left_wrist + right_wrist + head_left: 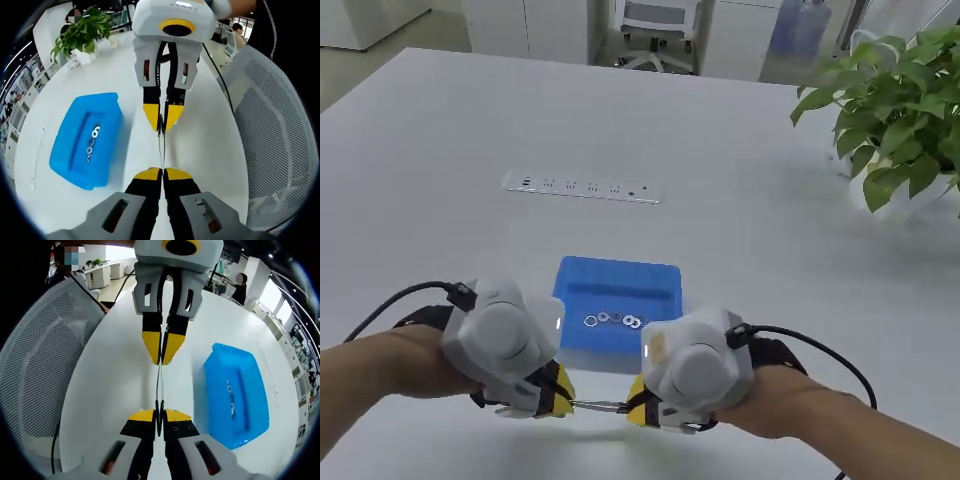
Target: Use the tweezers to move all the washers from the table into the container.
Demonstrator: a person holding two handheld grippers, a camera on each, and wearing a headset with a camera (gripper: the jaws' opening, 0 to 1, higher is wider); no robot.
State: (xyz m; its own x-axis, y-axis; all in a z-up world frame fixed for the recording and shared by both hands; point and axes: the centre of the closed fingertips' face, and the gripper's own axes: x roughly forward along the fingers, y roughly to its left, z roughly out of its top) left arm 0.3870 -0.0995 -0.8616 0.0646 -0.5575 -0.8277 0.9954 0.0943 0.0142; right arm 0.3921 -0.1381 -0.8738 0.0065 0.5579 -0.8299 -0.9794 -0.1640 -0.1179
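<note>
OP: Left tongs [560,393] and right tongs [638,402] are seen at the near edge of the worktop [740,220], tip to tip, with the tweezers [600,405] strung between them. Each pair is clamped shut on one end of the tweezers, so it's held from both sides at once. Whether it's resting on the worktop or lifted can't be told. What step is this meant to be?

Reply: Looks like a handover or regrip, tbh. In the left gripper view the tweezers [161,147] are pinched at the near end by the left tongs [162,172] and at the far end by the right tongs [162,119]. Same thing is mirrored in the right gripper view. The container [620,268] is parked just beyond the tongs, and a short row of washers [613,320] is already lying in its bottom. Every washer that can be made out is in there, so the moving part is judged to be about done.

OP: So what's called for next?

Reply: One pair would need to be eased open so the tweezers are left with the other, or the tweezers set down flat and both let go. Slow release is advised, since thin metal is easily dropped.
</note>
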